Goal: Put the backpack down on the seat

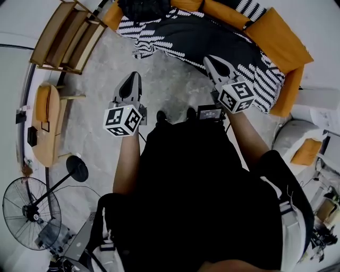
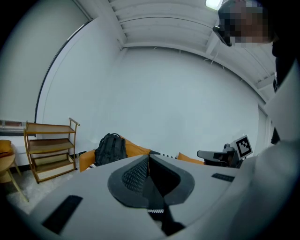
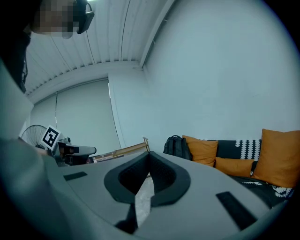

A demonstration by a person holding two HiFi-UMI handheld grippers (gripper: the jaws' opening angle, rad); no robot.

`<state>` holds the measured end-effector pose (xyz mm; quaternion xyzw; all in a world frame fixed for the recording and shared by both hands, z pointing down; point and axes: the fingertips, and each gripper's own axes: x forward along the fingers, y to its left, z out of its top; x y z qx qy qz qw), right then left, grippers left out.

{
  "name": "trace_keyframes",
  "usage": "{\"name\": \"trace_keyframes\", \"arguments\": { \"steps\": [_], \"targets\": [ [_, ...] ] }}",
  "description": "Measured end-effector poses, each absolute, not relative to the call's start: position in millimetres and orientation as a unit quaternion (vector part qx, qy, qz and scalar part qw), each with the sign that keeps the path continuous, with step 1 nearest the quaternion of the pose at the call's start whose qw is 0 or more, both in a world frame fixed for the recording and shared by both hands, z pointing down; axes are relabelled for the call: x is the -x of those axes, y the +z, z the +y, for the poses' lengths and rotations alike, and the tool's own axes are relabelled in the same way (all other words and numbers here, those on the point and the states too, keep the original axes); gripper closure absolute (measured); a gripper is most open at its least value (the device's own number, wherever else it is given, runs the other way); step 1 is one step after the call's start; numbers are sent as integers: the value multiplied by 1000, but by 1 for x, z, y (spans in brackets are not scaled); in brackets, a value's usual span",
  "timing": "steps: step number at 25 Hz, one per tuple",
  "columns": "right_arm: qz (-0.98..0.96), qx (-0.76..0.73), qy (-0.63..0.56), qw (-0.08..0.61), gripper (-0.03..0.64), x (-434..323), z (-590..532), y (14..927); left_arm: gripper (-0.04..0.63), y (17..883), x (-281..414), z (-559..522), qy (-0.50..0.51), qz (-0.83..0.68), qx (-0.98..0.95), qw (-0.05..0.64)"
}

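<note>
Two sets of tongs out front over the floor (image 1: 159,79), both clamped fully shut with nothing in either. Left to right from the head view: wooden shelf (image 1: 66,34) off at the far left, left tongs (image 1: 133,78) pointing toward the sofa (image 1: 289,93), backpack (image 1: 141,8) already parked upright on the sofa's left end against an orange cushion (image 1: 112,16), well apart from both tongs, then right tongs (image 1: 211,62) near the black-and-white throw (image 1: 255,74). Same black backpack ahead in both gripper views, not touched by anything.
</note>
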<state>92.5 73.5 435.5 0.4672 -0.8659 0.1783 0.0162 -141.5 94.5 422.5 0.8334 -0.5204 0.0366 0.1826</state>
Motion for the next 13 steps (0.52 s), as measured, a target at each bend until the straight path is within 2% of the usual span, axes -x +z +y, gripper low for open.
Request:
{"name": "trace_keyframes", "arguments": {
  "steps": [13],
  "targets": [
    [-881,-435,187,14,584,-94,59,442,575,426,140,95,43,-554,-811,182]
  ]
}}
